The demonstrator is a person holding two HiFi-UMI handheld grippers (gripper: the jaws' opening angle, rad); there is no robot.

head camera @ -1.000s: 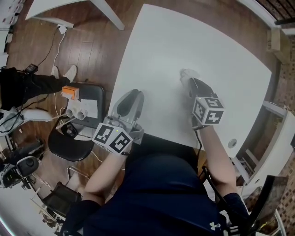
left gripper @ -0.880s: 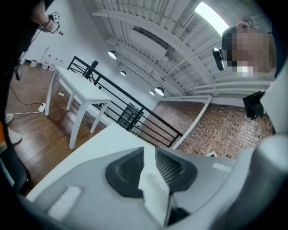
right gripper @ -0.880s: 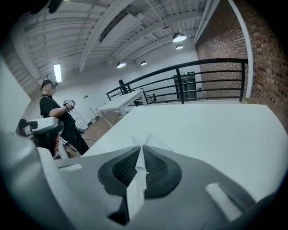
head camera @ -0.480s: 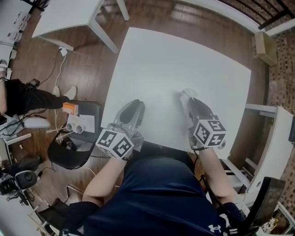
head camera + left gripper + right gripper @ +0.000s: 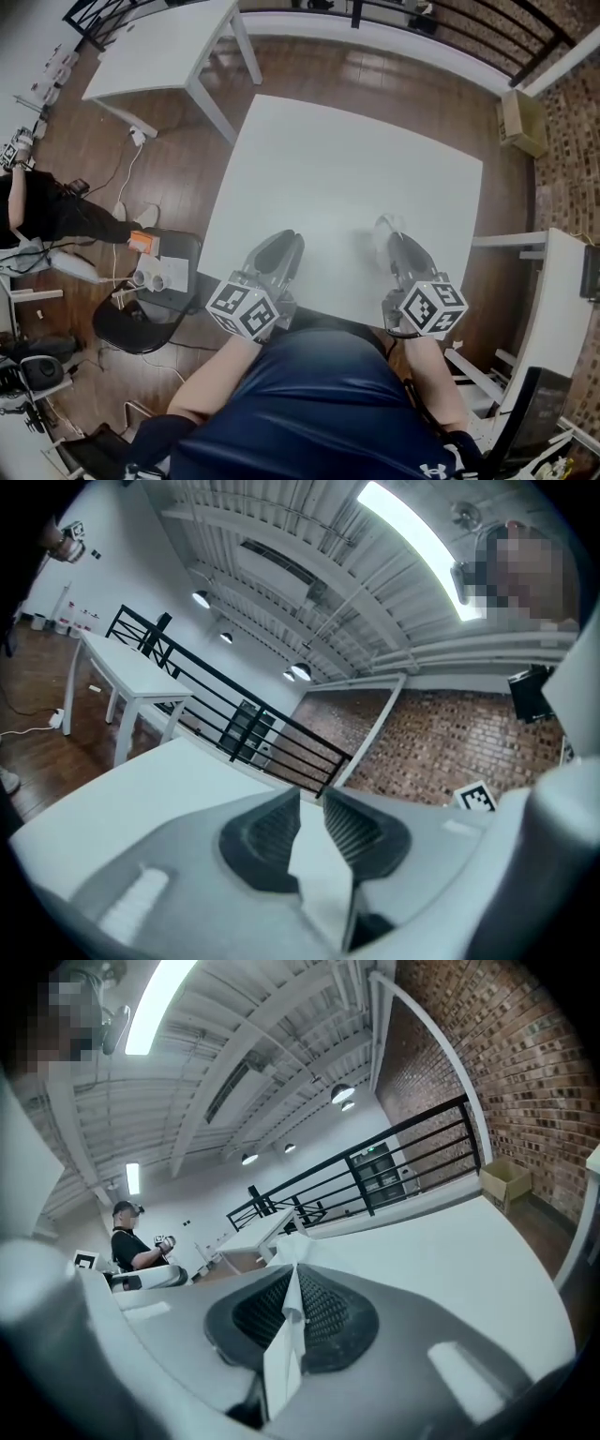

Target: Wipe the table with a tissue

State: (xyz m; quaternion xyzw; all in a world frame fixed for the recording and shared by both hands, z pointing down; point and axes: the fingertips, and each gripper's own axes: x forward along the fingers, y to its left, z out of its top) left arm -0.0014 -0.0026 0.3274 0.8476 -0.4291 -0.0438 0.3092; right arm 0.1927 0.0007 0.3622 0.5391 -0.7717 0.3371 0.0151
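The white table [image 5: 328, 159] lies in front of me. My right gripper [image 5: 389, 234] rests over its near right part, shut on a white tissue [image 5: 382, 225] that sticks out past the tips. In the right gripper view the tissue [image 5: 289, 1251] is pinched thin between the dark ribbed pads [image 5: 323, 1312], its crumpled end poking forward. My left gripper [image 5: 286, 242] sits at the near left of the table. In the left gripper view its jaws [image 5: 311, 797] stand only a narrow gap apart around a white strip [image 5: 323, 874], apparently tissue.
A second white table [image 5: 159, 47] stands at the back left. A black chair [image 5: 150, 300] with an orange box [image 5: 142, 244] is on the left. A person [image 5: 37, 211] is at far left. A black railing [image 5: 450, 14], cardboard box [image 5: 520, 122] and white desk [image 5: 553, 281] border the right.
The right gripper has drawn the tissue back toward the table's near edge. The head view has pulled back, so more of the room shows. The left gripper keeps its place.
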